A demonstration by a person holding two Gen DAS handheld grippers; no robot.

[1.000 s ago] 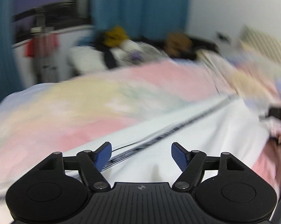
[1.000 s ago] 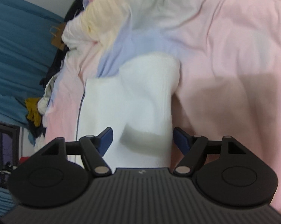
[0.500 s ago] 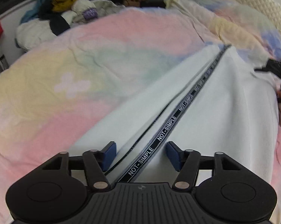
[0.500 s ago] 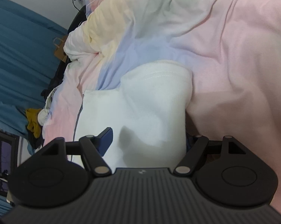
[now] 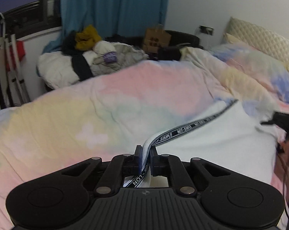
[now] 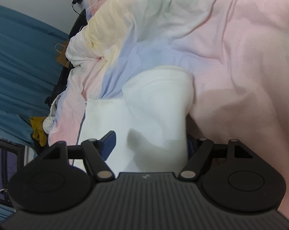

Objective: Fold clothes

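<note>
Pastel duvet (image 5: pixel 125 95) covered the bed beneath both claws; the left claw (image 5: pixel 146 158) was clamped on the lettered trim of the white garment (image 5: pixel 211 143), which lay ahead; the right claw (image 6: pixel 150 141) stood apart, straddling the garment's edge

Left gripper (image 5: pixel 146 158): jaws closed tight, pinching the white garment (image 5: pixel 211 145) at its black lettered edge trim, lifted off the garment's flat part. Right gripper (image 6: pixel 150 145): jaws spread wide, straddling the garment's folded white end; its right finger is hidden behind the fabric.
</note>
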